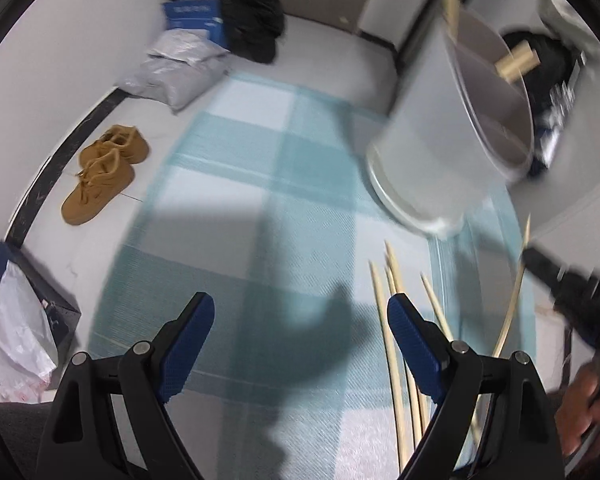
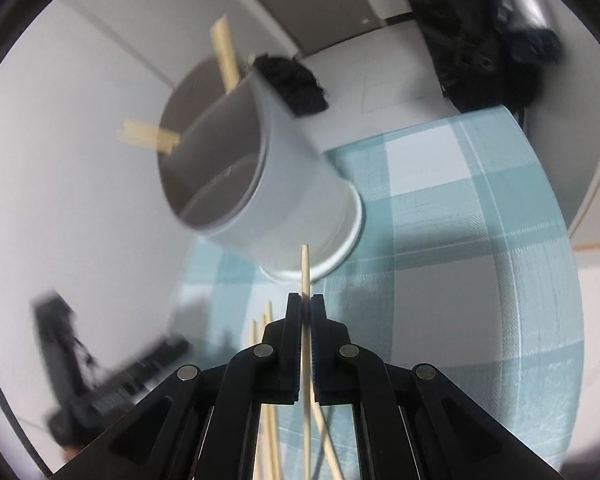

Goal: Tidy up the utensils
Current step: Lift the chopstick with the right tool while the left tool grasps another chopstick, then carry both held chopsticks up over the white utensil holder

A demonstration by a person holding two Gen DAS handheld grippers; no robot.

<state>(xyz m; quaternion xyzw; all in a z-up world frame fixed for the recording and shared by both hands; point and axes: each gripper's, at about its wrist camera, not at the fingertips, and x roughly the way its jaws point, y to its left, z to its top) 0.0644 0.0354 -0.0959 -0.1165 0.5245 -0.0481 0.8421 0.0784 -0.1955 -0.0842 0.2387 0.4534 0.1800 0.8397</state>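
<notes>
A white utensil holder (image 1: 440, 152) with inner dividers stands on a blue checked mat (image 1: 260, 208); wooden chopsticks (image 1: 518, 62) stick out of its top. Several loose chopsticks (image 1: 384, 320) lie on the mat in front of it. My left gripper (image 1: 300, 344) is open and empty, hovering above the mat just left of them. My right gripper (image 2: 305, 312) is shut on a single chopstick (image 2: 305, 268), its pointed tip aimed toward the holder (image 2: 284, 184). The right gripper shows blurred at the right edge of the left wrist view (image 1: 572, 292).
A pair of tan shoes (image 1: 100, 172) sits on the floor left of the mat. Bags, a blue box (image 1: 196, 20) and dark clothing are piled by the far wall. A box with a plastic bag (image 1: 16, 320) is at the near left.
</notes>
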